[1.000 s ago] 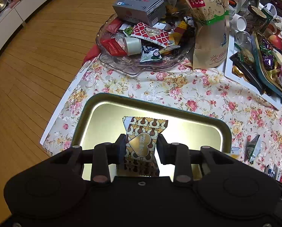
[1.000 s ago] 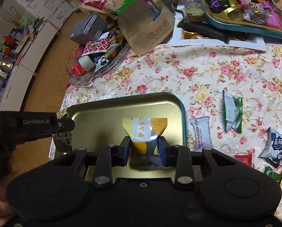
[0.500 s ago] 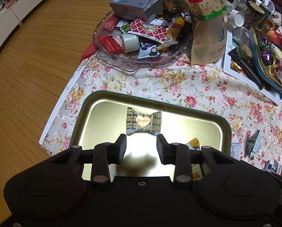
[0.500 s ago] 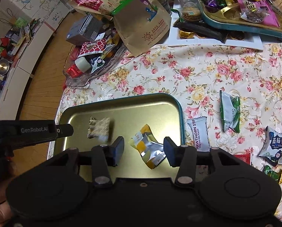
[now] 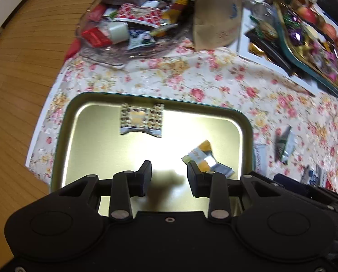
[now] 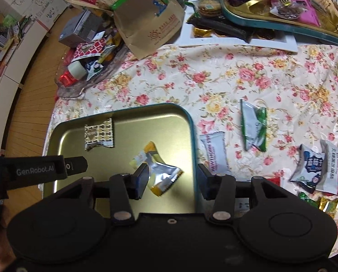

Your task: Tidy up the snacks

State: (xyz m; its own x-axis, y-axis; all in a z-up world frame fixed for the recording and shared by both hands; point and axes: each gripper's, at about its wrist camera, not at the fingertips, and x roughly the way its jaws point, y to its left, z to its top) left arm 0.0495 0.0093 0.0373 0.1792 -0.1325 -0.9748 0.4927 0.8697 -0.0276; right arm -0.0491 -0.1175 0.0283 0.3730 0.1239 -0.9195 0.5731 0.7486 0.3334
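My left gripper (image 5: 166, 178): jaws apart and empty, hanging over the near part of the gold tray (image 5: 64, 140); I judge it is free for the next pick.

My right gripper (image 6: 172, 181): jaws spread wide, holding nothing, straddling the tray's right rim, one finger over the tray and the other over the cloth.

Yellow-and-silver packet (image 6: 156, 170): lies loose on the tray floor, near and to the right, just beside my right gripper's inner finger; I cannot tell if they touch.

Brown patterned packet (image 5: 141, 122): flat on the tray, toward its far left, well apart from the yellow one. Spread out like this, both stay easy to see and leave floor for more.

Loose snacks on the floral cloth (image 6: 271, 79): a white packet (image 6: 214, 154) sits just right of the tray, a green-and-white one (image 6: 254, 127) farther right, more at the near right edge. These look like the next ones to collect.

Far clutter: a glass dish (image 5: 105, 52) heaped with wrappers, a brown paper bag (image 6: 146, 25), and a second tray (image 6: 271, 20) already filled.

Only the right view shows: the left gripper from outside, at the tray's near left, and the full run of loose packets.

Only the left view shows: the brown packet's heart mark head-on, though blurred.
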